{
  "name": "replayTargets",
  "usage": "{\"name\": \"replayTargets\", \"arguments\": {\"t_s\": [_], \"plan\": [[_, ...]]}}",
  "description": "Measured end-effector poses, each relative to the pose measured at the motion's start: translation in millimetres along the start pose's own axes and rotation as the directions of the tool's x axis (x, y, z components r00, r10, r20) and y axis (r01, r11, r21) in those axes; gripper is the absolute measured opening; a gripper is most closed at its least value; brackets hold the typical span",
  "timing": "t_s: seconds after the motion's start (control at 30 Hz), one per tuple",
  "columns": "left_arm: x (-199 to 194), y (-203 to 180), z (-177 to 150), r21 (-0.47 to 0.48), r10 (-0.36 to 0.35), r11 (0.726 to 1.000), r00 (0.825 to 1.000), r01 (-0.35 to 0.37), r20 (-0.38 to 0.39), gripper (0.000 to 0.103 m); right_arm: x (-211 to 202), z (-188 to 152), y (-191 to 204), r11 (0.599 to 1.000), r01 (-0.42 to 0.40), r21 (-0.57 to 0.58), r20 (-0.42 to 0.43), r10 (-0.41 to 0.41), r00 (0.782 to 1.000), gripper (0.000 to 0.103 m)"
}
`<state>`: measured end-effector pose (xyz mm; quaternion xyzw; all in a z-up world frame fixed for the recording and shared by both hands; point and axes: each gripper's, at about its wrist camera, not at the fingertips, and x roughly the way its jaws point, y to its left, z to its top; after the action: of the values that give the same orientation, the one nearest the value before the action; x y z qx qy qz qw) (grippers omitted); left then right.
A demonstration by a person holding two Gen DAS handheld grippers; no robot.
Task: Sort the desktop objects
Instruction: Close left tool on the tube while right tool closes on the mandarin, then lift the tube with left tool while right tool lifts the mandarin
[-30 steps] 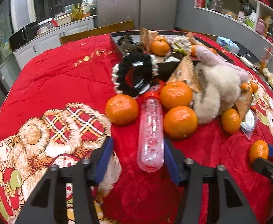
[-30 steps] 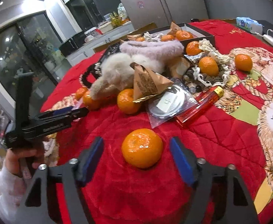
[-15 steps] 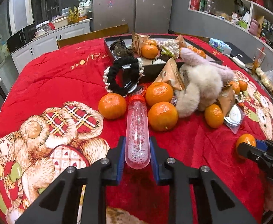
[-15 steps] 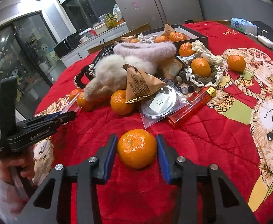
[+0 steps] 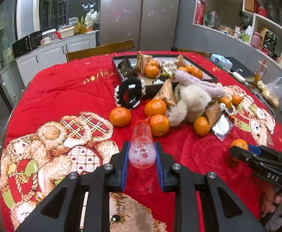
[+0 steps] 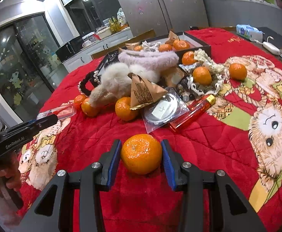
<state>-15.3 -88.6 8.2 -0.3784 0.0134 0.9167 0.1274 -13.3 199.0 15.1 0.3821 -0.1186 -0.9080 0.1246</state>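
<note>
A clear plastic bottle with a red cap at its far end is clamped between the blue pads of my left gripper. It is held off the red tablecloth and points toward the pile. My right gripper is shut on a mandarin low over the cloth. In the left wrist view the right gripper shows at the right with that mandarin. The right wrist view shows the left gripper at the left with the bottle. A black tray holding mandarins and packets stands at the back.
Loose mandarins, a black scrunchie, fluffy plush items, brown triangular packets, a bagged round disc, a red lighter and a cord tangle crowd the table's middle. A hand grips the left handle.
My left gripper shut on the bottle and lifted it off the cloth. My right gripper shut on the mandarin and stayed in place.
</note>
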Motion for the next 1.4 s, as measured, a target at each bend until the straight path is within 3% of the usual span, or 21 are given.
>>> {"name": "replayTargets", "arguments": {"t_s": [0.43, 0.9, 1.4], "plan": [[-32, -9, 12, -0.005, -0.01, 1.0, 0.996, 0.011, 0.086, 0.026, -24, 18, 3, 1.0, 0.002, -0.022, 0.075, 0.0, 0.997, 0.04], [-58, -31, 29, 0.064, -0.044, 0.997, 0.99, 0.035, 0.134, 0.026, -46, 40, -3, 0.999, 0.007, -0.042, 0.156, 0.0, 0.988, 0.04], [-47, -57, 64, 0.101, -0.071, 0.993, 0.986, 0.056, 0.151, 0.025, -39, 75, 8, 0.99, -0.065, -0.127, 0.13, 0.081, 0.988, 0.04]]}}
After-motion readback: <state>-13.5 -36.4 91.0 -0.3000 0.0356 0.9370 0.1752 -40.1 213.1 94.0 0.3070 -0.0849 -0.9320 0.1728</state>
